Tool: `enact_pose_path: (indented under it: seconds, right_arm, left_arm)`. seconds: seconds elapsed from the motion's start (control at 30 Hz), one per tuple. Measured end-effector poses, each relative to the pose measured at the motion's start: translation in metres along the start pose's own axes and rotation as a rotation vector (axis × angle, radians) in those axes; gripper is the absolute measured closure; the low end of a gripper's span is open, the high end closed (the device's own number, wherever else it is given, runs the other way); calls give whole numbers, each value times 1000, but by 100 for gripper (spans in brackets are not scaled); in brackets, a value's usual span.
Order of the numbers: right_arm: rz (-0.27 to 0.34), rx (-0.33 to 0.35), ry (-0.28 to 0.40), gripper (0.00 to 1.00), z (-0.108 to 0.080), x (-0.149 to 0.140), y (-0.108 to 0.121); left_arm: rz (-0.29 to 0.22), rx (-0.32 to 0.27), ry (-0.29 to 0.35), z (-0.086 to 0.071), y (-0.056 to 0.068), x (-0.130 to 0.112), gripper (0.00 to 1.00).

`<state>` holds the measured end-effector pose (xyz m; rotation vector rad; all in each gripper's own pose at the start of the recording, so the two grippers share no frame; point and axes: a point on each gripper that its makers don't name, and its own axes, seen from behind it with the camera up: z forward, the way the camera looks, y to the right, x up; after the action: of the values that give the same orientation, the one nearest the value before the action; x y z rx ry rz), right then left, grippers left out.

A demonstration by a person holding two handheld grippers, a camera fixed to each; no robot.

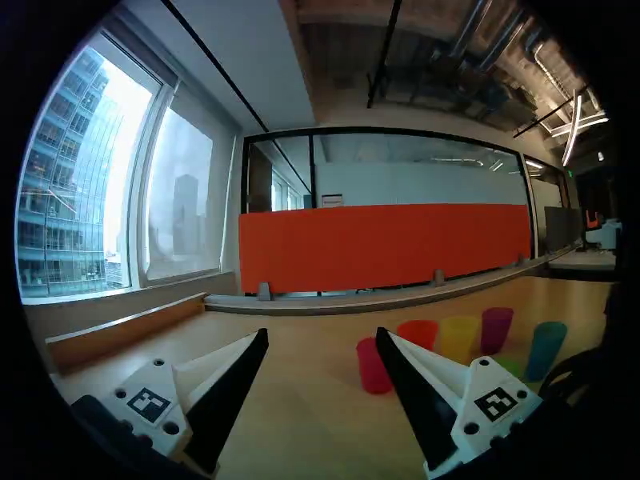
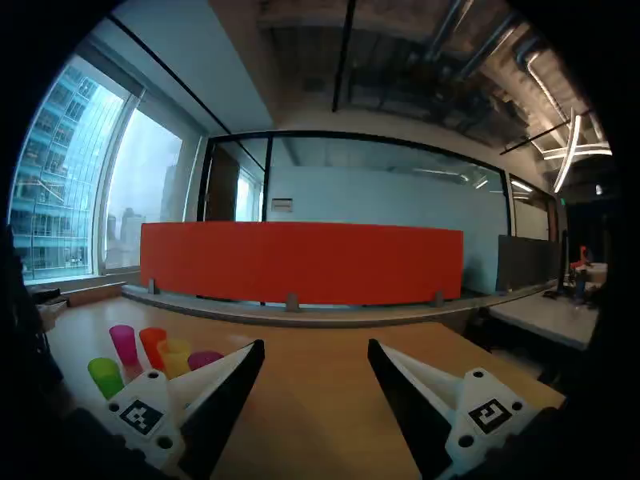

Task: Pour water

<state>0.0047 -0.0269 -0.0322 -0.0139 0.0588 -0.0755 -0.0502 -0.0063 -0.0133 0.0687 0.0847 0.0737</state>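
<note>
Left gripper (image 1: 320,336) and right gripper (image 2: 314,348) hover over a wooden surface (image 1: 312,408), fingers spread and empty.
Coloured cups (image 1: 458,336) stand clustered just beyond the left gripper's right-hand finger, and sit far left in the right gripper view, before an orange partition (image 2: 304,260).

Your left gripper (image 1: 321,333) showing two pointed fingers (image 1: 232,384), black inside, white outside, each wearing a square black-and-white tag (image 1: 150,404) with dark screws (image 1: 120,394) around it, your right gripper (image 2: 316,346) wearing the same colours and tags.
</note>
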Motion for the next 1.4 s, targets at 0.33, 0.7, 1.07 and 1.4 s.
enact_pose_path:
  seconds: [0.33,0.7,1.07,1.4]
  right_arm:
    - [6,-4,1,0,-1,-1,5]
    - [8,-8,4,0,-5,2,8]
    - [14,-8,9,0,-7,3,9]
    - [25,0,13,0,-7,1,7]
  left_arm:
    - [-19,-6,-10,3,1,-11,0]
    - [-47,-13,-29,5,3,-18,0]
    - [-44,-27,-64,7,5,-28,0]
    - [-42,-27,-68,8,6,-29,0]
